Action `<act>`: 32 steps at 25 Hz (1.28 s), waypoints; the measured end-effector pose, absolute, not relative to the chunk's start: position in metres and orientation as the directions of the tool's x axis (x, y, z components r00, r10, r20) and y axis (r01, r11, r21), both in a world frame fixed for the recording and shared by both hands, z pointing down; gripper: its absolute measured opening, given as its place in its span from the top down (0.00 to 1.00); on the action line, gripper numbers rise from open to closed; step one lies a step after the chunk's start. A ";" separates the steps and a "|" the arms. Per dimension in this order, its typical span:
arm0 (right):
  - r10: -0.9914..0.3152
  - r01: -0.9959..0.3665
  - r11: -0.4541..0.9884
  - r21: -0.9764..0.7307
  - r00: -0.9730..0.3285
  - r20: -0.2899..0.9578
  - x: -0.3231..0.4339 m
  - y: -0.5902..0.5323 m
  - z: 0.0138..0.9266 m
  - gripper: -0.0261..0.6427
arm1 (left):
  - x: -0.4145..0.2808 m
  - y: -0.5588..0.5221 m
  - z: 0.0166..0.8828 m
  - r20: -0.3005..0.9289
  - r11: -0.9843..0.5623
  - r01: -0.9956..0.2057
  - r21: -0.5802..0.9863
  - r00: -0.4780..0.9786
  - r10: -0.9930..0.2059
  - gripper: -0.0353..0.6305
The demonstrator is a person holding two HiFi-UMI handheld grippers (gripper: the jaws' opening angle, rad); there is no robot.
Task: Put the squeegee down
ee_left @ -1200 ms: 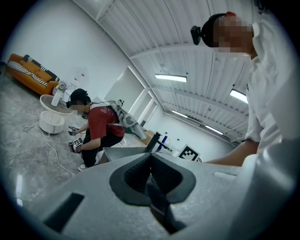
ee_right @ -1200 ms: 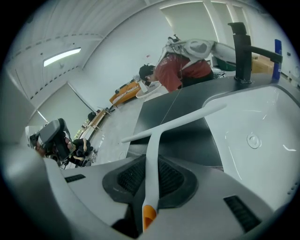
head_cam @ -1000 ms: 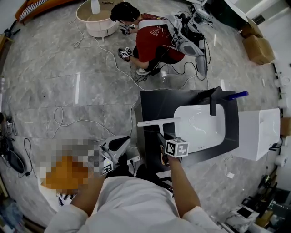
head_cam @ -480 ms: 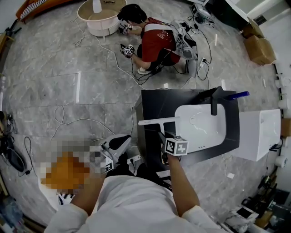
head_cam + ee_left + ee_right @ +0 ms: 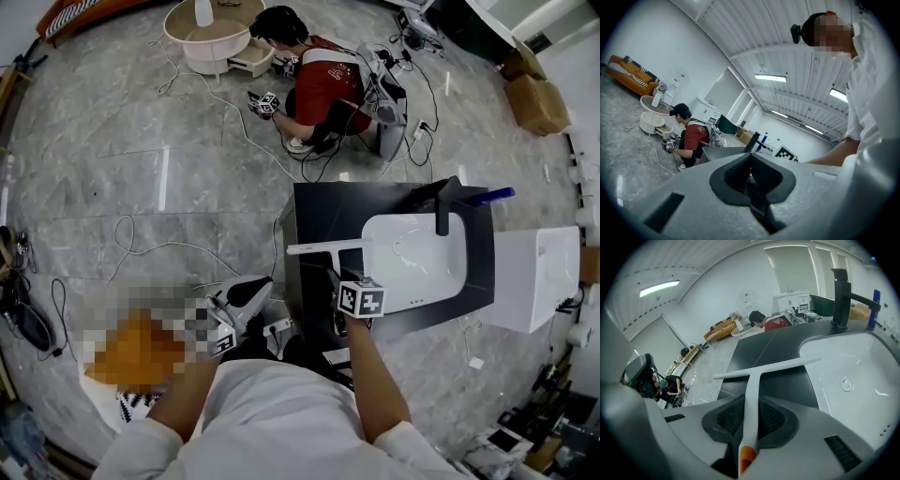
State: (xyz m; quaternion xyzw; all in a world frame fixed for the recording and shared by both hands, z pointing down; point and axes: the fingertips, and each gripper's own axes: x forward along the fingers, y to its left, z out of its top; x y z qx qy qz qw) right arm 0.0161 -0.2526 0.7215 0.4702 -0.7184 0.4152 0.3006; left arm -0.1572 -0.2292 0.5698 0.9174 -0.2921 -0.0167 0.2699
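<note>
A white squeegee [image 5: 759, 369] with a T-shaped blade and an orange handle end sits in my right gripper [image 5: 751, 416], whose jaws are shut on its handle. In the head view the squeegee [image 5: 326, 247] hangs low over the black countertop [image 5: 323, 216], its blade reaching to the left rim of the white sink [image 5: 450, 281]. My right gripper [image 5: 335, 284] points steeply down behind it. My left gripper [image 5: 239, 298] hovers over the floor left of the counter, shut with nothing in it; in the left gripper view its pads [image 5: 740, 173] meet.
A black faucet [image 5: 441, 208] stands at the sink's far side, with a blue-capped item [image 5: 488, 196] beside it. A white cabinet [image 5: 536, 274] adjoins on the right. A person in a red shirt [image 5: 323, 80] crouches on the marble floor among cables, near a round table [image 5: 204, 36].
The squeegee and both grippers hold their places. The crouching person in red has shifted a little farther off across the floor.
</note>
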 end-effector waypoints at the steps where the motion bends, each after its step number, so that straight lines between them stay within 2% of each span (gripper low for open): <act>1: -0.428 -0.925 0.219 -0.310 -0.376 0.822 0.015 -0.252 0.722 0.85 | -0.157 -0.228 0.570 0.127 -0.684 -0.527 0.505 0.829 -0.545 0.92; 3: -0.432 -0.922 0.229 -0.311 -0.382 0.817 0.013 -0.252 0.720 0.85 | -0.156 -0.227 0.568 0.125 -0.686 -0.526 0.502 0.830 -0.544 0.92; 5: -0.445 -0.920 0.228 -0.317 -0.389 0.807 0.012 -0.252 0.716 0.78 | -0.155 -0.227 0.566 0.123 -0.690 -0.525 0.499 0.831 -0.543 0.92; 11: -0.520 -0.931 0.223 -0.290 -0.365 0.772 0.027 -0.261 0.686 0.78 | -0.152 -0.228 0.554 0.109 -0.707 -0.521 0.478 0.834 -0.541 0.92; 15: -0.598 -0.924 0.251 -0.289 -0.383 0.704 0.037 -0.268 0.644 0.78 | -0.146 -0.232 0.536 0.088 -0.730 -0.517 0.447 0.838 -0.539 0.92; 24: -0.779 -0.882 0.381 -0.279 -0.468 0.417 0.062 -0.265 0.496 0.86 | -0.128 -0.239 0.466 0.042 -0.766 -0.550 0.331 0.820 -0.571 0.92; 32: -0.840 -0.843 0.501 -0.193 -0.528 0.124 0.101 -0.219 0.375 0.92 | -0.112 -0.215 0.398 -0.009 -0.766 -0.599 0.235 0.786 -0.618 0.92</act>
